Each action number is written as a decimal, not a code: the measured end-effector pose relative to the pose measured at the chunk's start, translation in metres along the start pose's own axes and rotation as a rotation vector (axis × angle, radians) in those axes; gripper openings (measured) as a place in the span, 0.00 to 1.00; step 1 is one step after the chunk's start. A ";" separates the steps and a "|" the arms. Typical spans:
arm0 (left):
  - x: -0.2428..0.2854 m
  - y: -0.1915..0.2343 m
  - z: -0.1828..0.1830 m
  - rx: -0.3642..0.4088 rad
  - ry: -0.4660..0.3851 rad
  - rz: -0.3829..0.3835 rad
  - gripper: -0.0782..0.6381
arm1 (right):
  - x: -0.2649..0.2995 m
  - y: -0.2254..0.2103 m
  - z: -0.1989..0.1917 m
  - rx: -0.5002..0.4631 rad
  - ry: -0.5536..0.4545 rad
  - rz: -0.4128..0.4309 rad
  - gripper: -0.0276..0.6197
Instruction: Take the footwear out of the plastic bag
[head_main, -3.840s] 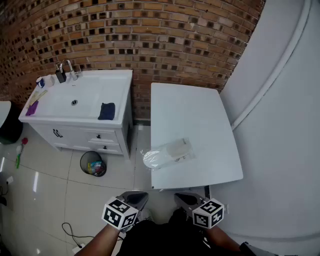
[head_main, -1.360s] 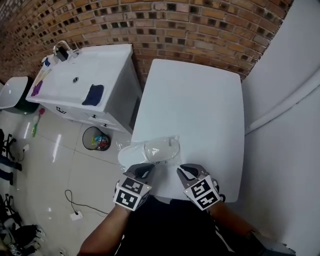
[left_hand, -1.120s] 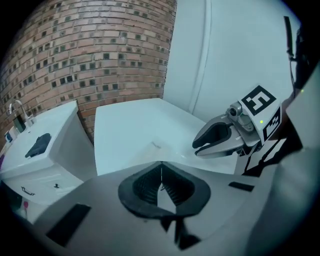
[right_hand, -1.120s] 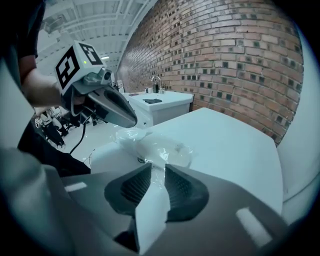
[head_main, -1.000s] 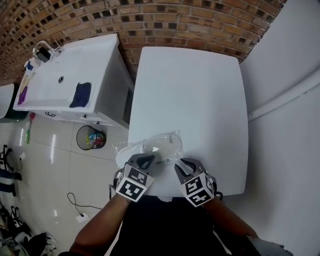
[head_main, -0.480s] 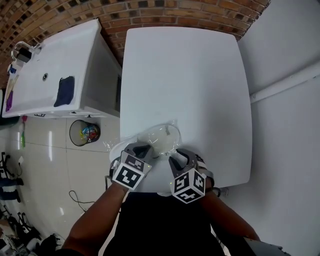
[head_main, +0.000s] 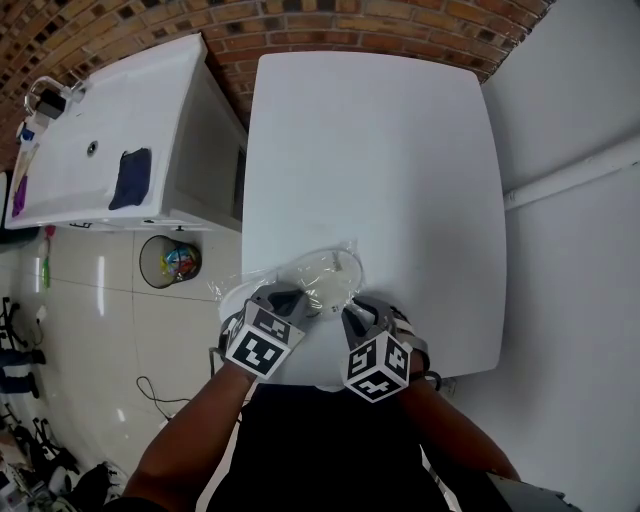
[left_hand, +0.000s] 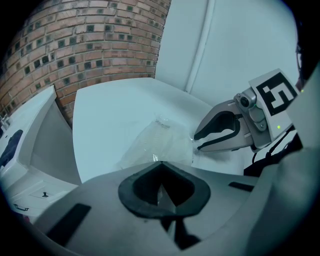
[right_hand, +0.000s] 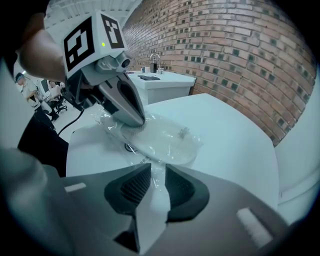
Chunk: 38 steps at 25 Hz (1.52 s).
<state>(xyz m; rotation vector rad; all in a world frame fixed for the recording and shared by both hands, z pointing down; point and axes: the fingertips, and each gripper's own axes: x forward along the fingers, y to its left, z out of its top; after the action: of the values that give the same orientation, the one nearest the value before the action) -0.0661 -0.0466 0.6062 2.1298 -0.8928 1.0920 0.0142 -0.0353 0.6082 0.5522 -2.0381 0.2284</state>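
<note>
A clear plastic bag (head_main: 328, 272) with a white slipper (right_hand: 162, 146) inside lies at the near left edge of the white table (head_main: 390, 150). My left gripper (head_main: 290, 298) is shut on the bag's near left end. A sliver of film shows between its pads in the left gripper view (left_hand: 159, 182), and in the right gripper view its tips (right_hand: 134, 120) rest on the bag. My right gripper (head_main: 360, 315) is at the bag's near right edge. Its jaws (right_hand: 154, 180) are closing with a strip of the bag's film in the gap between them.
Left of the table stands a white sink cabinet (head_main: 110, 150) with a dark blue cloth (head_main: 130, 178) on it. A round waste bin (head_main: 172, 265) sits on the tiled floor below. A brick wall (head_main: 300, 20) runs behind, and a white wall (head_main: 580, 250) at the right.
Both grippers have moved forward from the table's near edge onto the bag's near end. The left one has taken hold of the film. The bag is slightly lifted and bunched.
</note>
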 end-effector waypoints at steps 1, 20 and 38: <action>0.000 0.000 0.000 0.000 0.000 -0.001 0.12 | -0.001 -0.001 -0.001 0.000 -0.001 -0.004 0.17; 0.002 -0.001 0.000 0.024 -0.005 0.005 0.12 | -0.017 -0.034 -0.012 0.225 -0.075 -0.035 0.05; 0.004 -0.008 0.002 0.064 0.011 -0.015 0.12 | -0.035 -0.020 -0.076 0.552 -0.010 0.087 0.05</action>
<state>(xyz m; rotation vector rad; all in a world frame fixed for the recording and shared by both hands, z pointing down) -0.0575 -0.0443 0.6075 2.1774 -0.8461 1.1376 0.0970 -0.0144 0.6158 0.7978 -2.0055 0.8564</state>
